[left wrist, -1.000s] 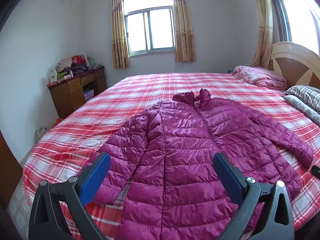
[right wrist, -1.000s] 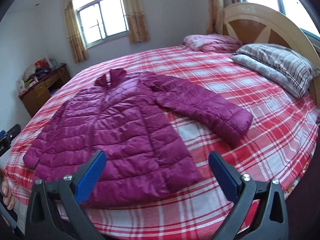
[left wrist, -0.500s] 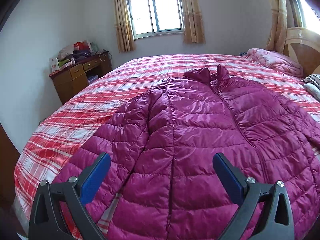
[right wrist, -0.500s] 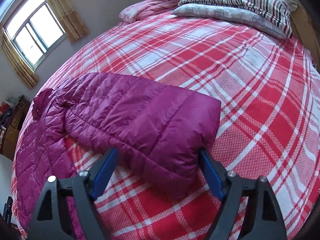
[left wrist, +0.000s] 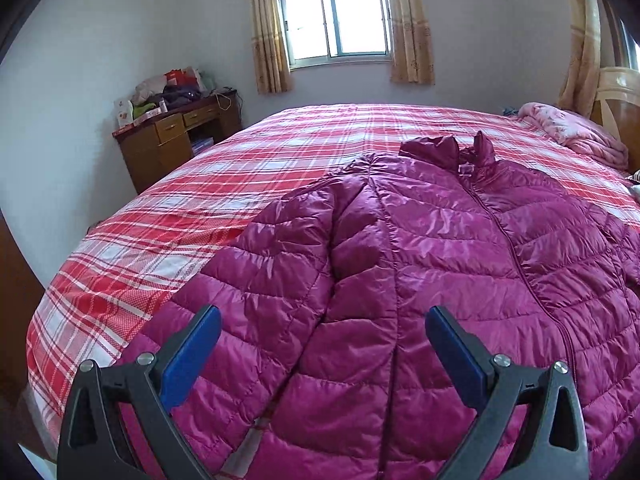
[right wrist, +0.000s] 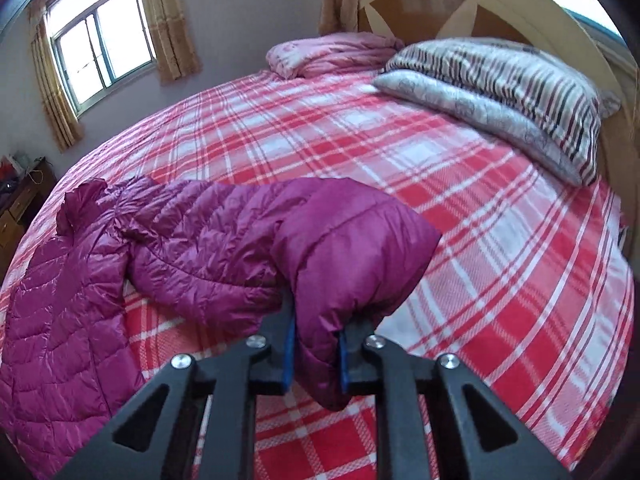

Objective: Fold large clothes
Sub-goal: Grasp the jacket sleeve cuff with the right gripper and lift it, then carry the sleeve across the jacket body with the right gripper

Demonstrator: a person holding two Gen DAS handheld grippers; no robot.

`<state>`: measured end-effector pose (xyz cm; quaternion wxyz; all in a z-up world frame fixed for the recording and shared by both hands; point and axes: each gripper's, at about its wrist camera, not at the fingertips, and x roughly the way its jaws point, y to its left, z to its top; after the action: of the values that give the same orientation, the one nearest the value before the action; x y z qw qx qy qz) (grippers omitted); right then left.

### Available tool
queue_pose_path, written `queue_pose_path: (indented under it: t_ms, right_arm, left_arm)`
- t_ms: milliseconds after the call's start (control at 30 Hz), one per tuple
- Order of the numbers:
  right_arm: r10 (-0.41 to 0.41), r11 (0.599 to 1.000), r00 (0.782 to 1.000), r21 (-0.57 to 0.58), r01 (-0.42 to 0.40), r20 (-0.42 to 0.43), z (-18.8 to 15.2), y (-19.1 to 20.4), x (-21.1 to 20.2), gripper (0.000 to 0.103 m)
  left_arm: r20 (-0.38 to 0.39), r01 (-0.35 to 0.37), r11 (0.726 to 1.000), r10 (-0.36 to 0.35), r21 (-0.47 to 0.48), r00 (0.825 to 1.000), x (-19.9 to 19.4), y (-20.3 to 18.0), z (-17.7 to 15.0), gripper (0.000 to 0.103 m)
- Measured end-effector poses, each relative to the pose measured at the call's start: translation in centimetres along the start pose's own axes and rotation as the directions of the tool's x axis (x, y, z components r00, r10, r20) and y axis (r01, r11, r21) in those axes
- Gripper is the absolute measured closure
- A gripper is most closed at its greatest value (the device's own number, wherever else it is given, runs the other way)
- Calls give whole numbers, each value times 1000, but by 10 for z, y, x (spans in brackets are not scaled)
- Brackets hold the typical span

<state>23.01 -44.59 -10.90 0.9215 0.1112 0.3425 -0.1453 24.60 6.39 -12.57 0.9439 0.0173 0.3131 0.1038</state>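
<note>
Right gripper [right wrist: 316, 354] pinches sleeve [right wrist: 352, 248] cuff, lifted off bed [right wrist: 460, 184] | left gripper [left wrist: 322, 346] wide open, empty, over jacket [left wrist: 420, 264] | carry sleeve flat across jacket chest, no twisting.

A bed [left wrist: 280, 168] in red plaid fills the room; beyond its foot, a curtained window [left wrist: 334, 12], a cluttered wooden desk [left wrist: 176, 136] left of it

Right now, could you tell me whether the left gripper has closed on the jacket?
No, the left gripper hangs wide open above the jacket, its blue pads apart with nothing between them.
</note>
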Motion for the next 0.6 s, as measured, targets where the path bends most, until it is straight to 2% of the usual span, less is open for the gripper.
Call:
queue_pose_path:
  t_ms: [133,300,467,600]
  right_arm:
    - [-21,991,991,-126,38,131,32,39,-28,84]
    - [31,949,966,-311,52,256,45,109,-58,84]
    - [114,874,940,-482,59,322,37,183,-72,85]
    - [181,809,932,-587,40,314,25,235,-68,85]
  left_arm:
    - [-6,-5,1000,5,-13,1000,3,10,4,1]
    - [16,-31,999,32,-21,999,5,25,13,1]
    - [7,-46,998,46,-40,999,13,36,18,1]
    - [4,-48,998,49,-43,999,15,43,18,1]
